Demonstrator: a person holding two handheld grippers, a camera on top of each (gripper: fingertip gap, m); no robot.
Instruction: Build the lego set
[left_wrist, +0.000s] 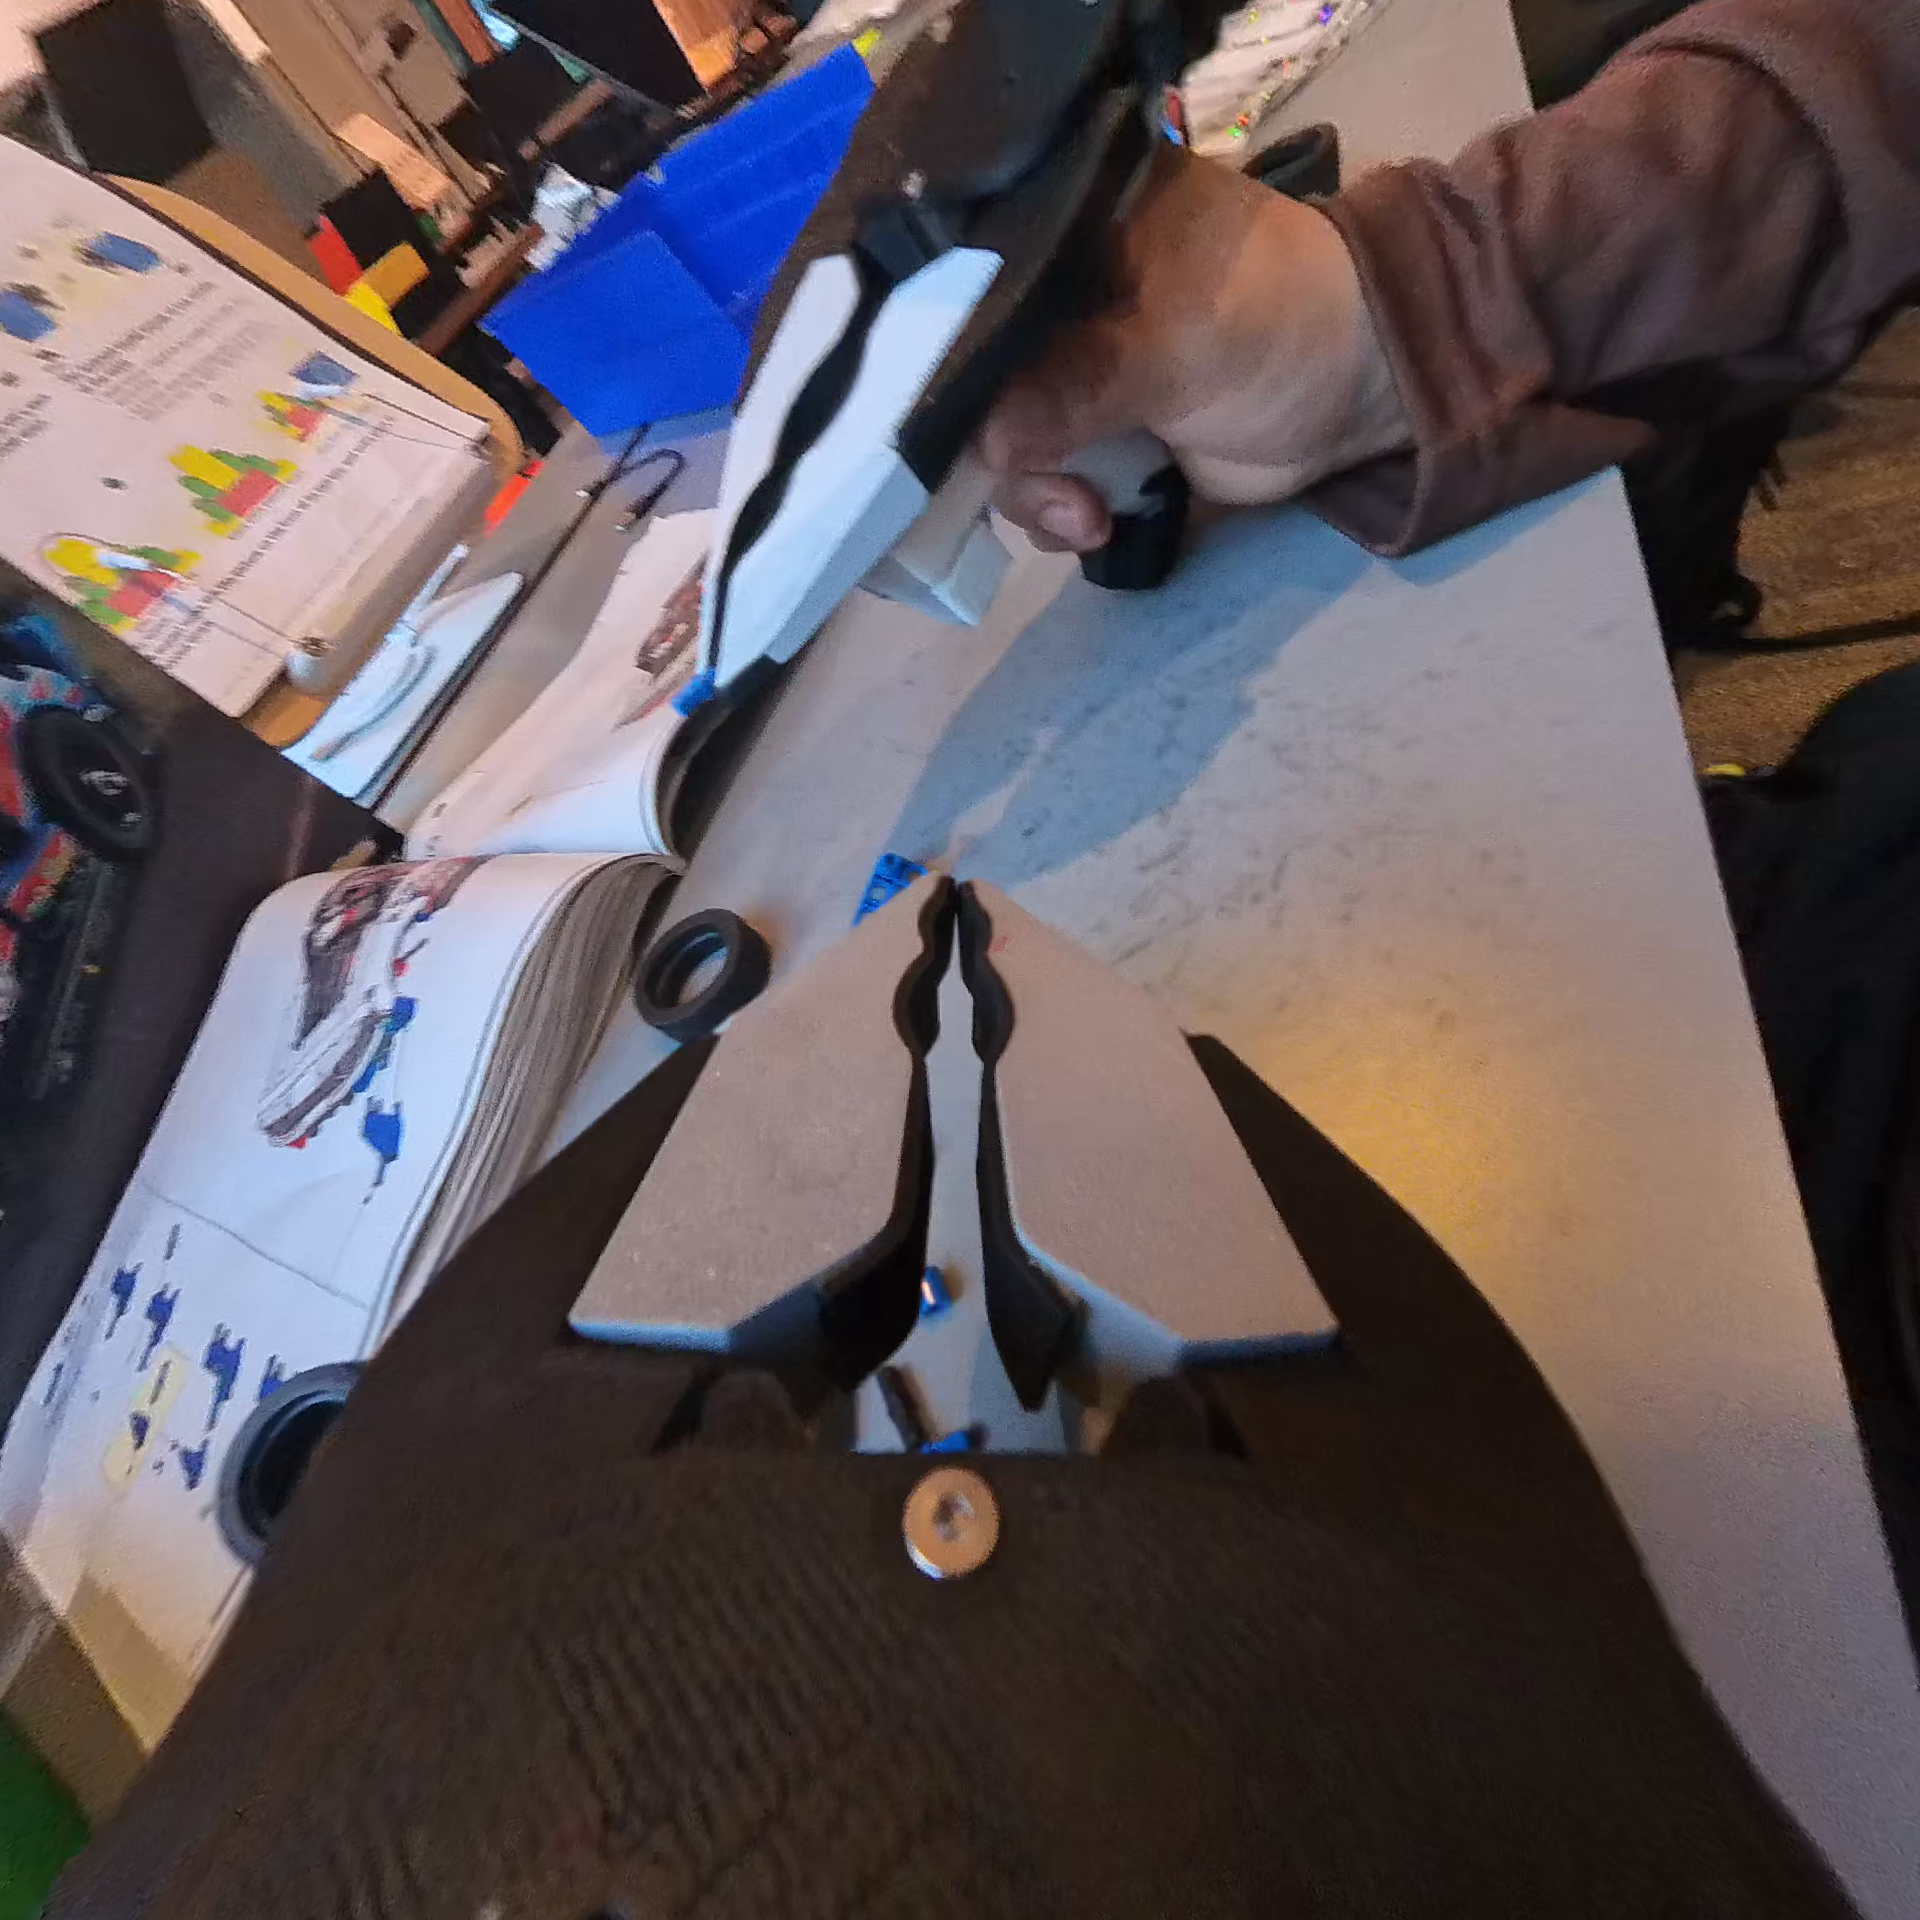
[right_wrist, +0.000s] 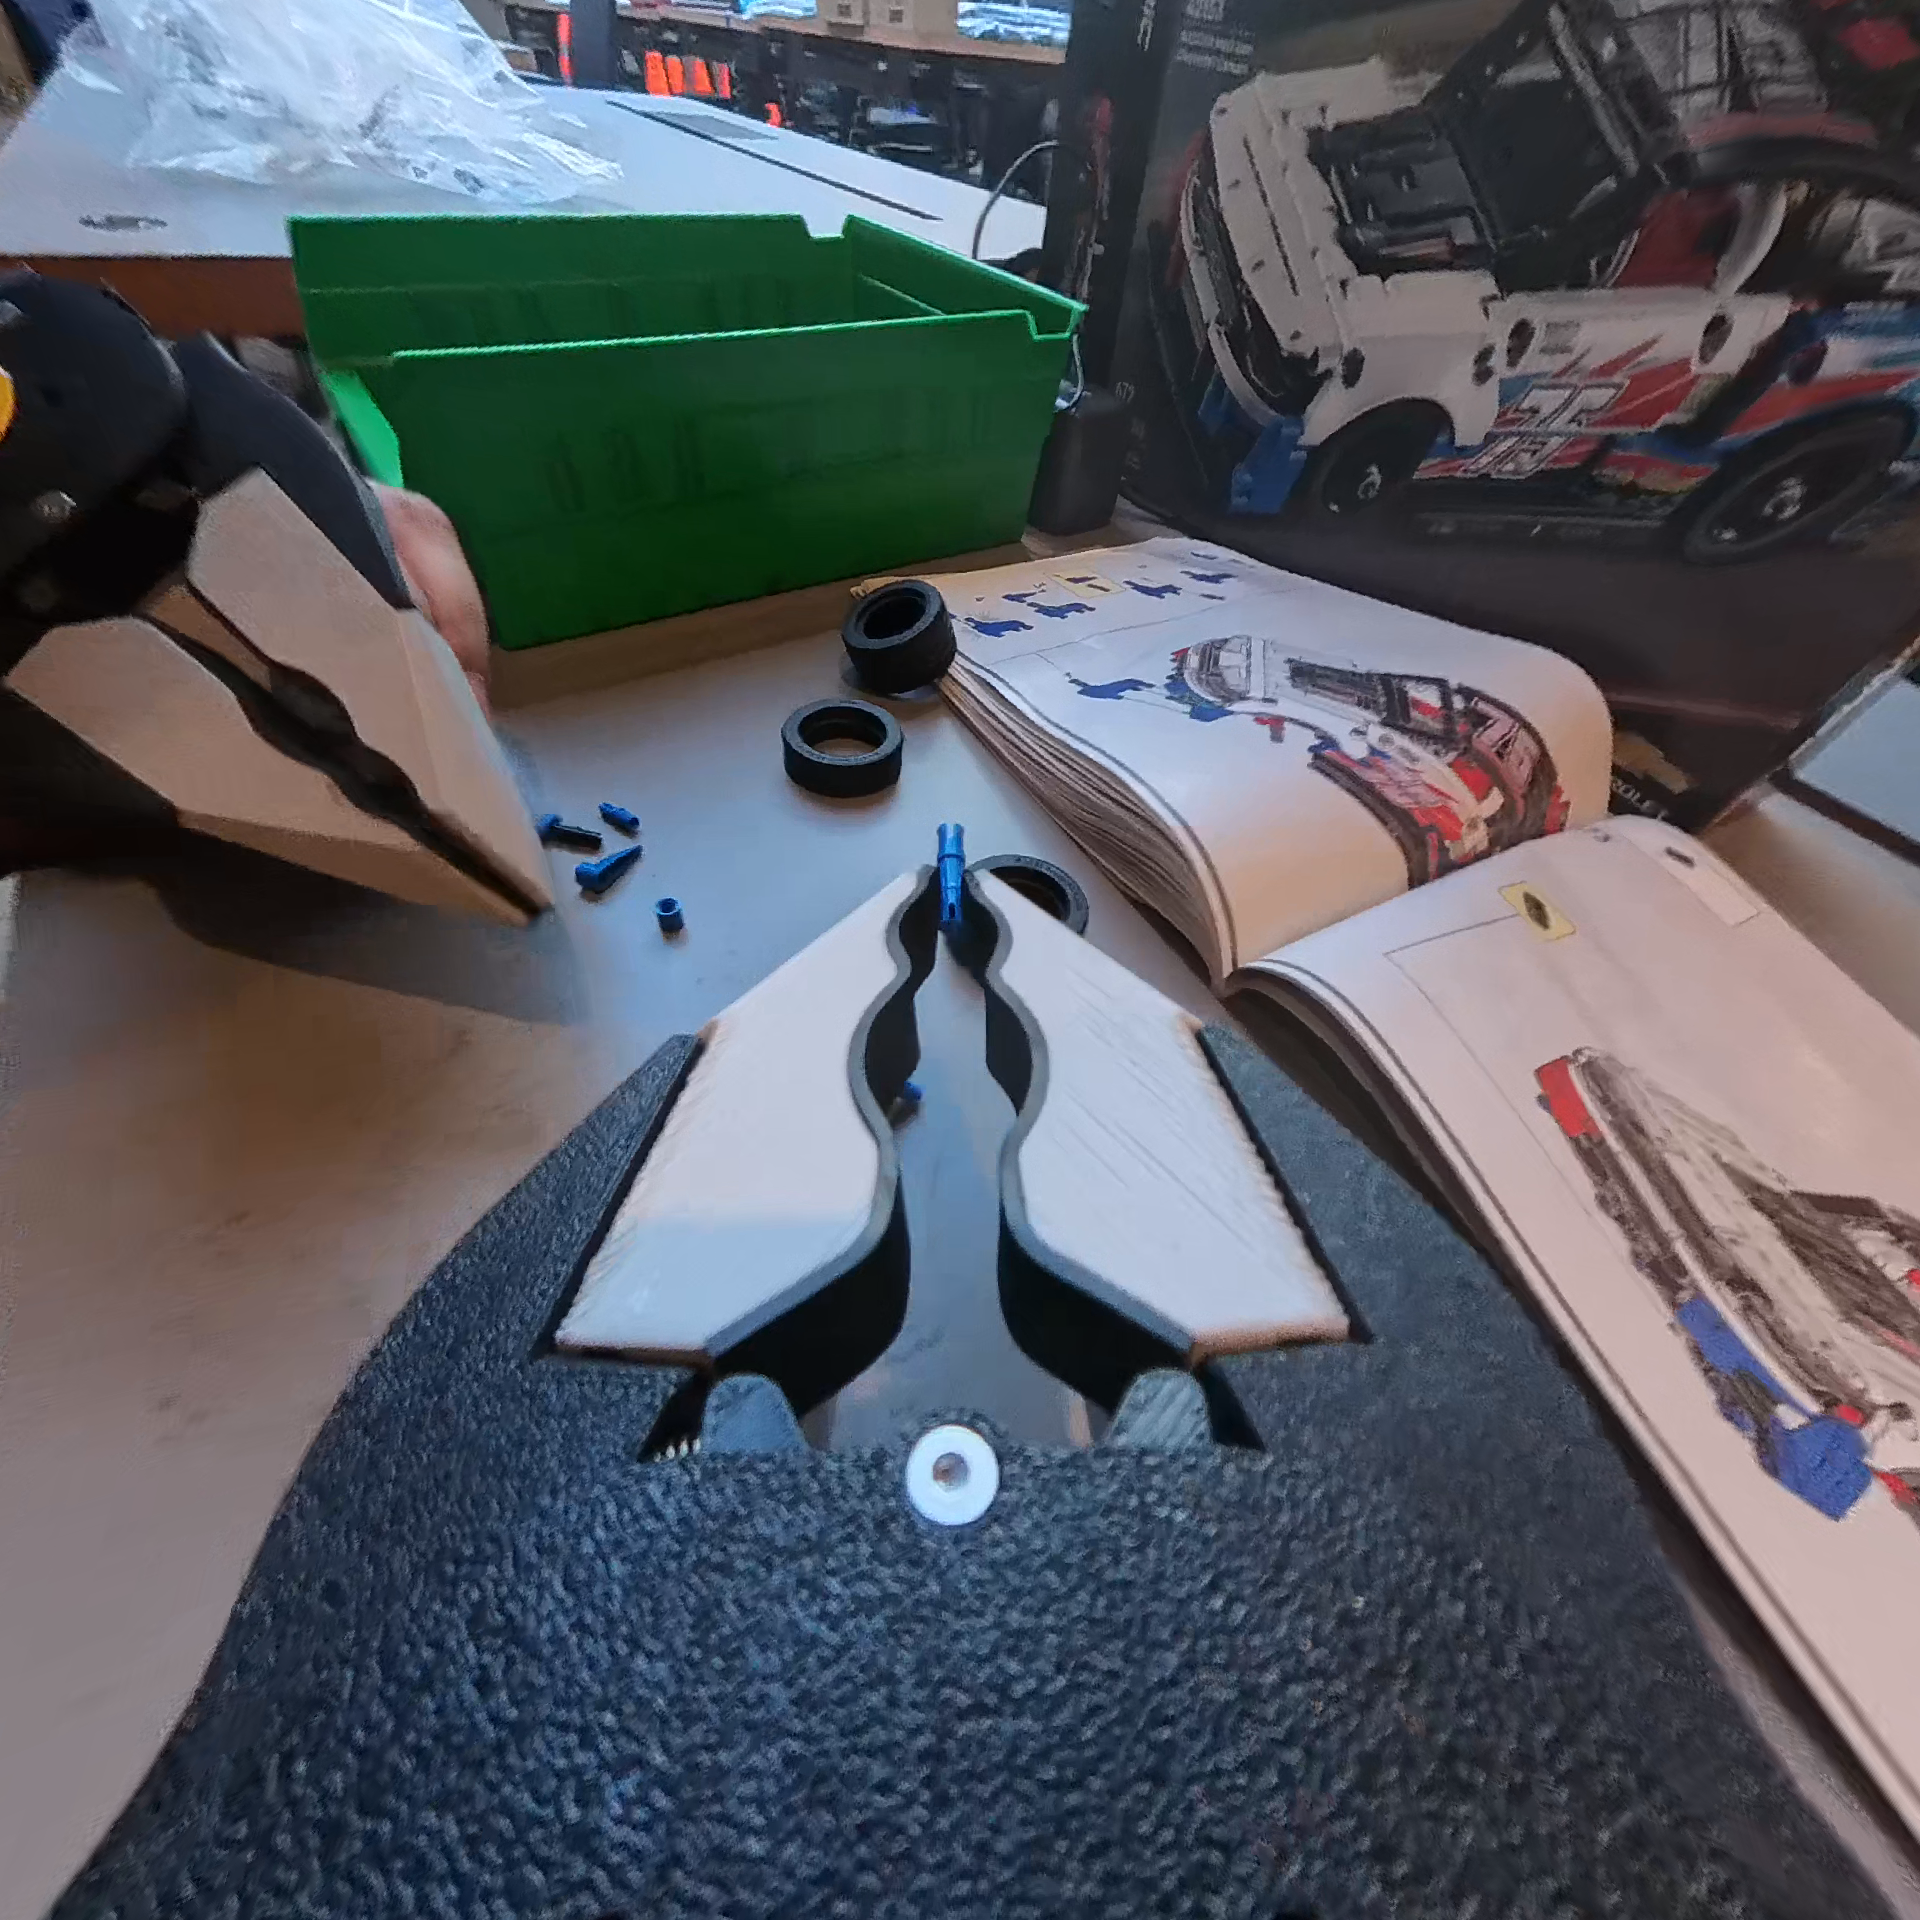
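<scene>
The left hand-held gripper (left_wrist: 956, 896) has two pale grey wedge-shaped fingers (left_wrist: 790, 1132) edged inside with wavy black rubber. They sit in a dark brown-black body with fine printed ridges and one silver screw (left_wrist: 951, 1523) at its centre. The right hand-held gripper (right_wrist: 951, 902) has the same pale fingers (right_wrist: 1132, 1153) with wavy black lining, set in a rough, pebbled black body holding a white washer and screw (right_wrist: 951, 1473). The person's hand (left_wrist: 1226, 384) emerges from a brownish-mauve sleeve (left_wrist: 1621, 270) with a loose cuff.
</scene>
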